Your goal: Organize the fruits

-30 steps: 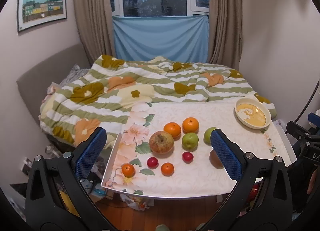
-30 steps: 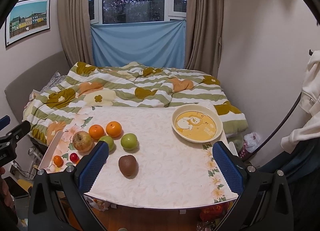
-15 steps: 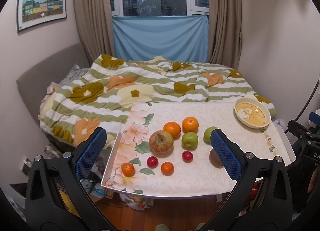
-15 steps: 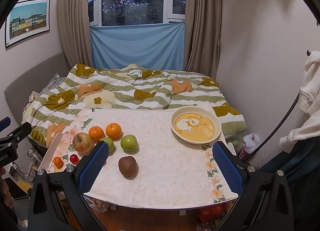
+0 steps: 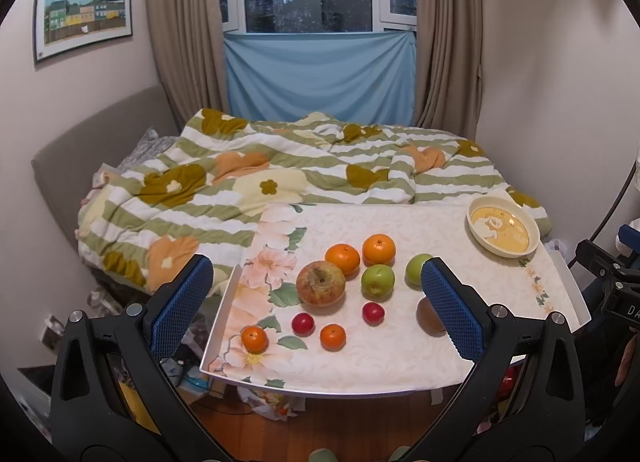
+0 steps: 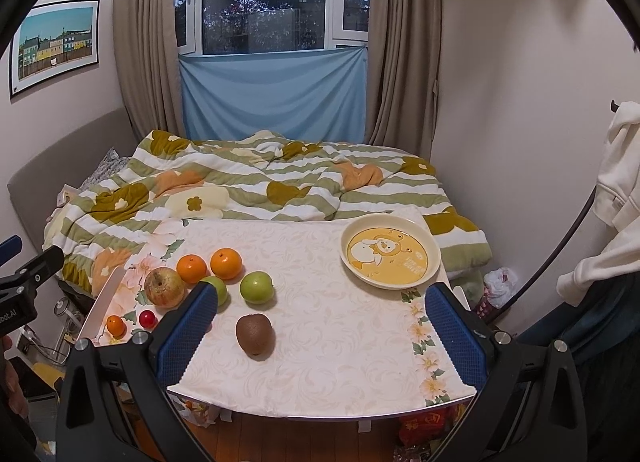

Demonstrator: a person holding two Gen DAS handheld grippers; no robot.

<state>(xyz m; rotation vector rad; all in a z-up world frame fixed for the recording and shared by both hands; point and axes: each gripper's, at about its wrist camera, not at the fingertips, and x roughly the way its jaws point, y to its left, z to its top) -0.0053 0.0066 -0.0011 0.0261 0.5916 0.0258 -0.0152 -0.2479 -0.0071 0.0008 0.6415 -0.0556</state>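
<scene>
Fingers (image 6: 186, 332) of right gripper (image 6: 320, 336) wide apart, kiwi (image 6: 255, 333) btwn, untouched

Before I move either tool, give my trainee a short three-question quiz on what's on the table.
1. True or false: the yellow plate already holds fruit.
2. How many green apples are on the table?
3. Which fruit lies nearest the right tool: A) kiwi, B) large red-yellow apple, C) small red fruit?

Key: 1. False, it is empty. 2. Two; the second sits partly behind a finger of the left tool. 3. A. Both tools are open and hold nothing.
</scene>
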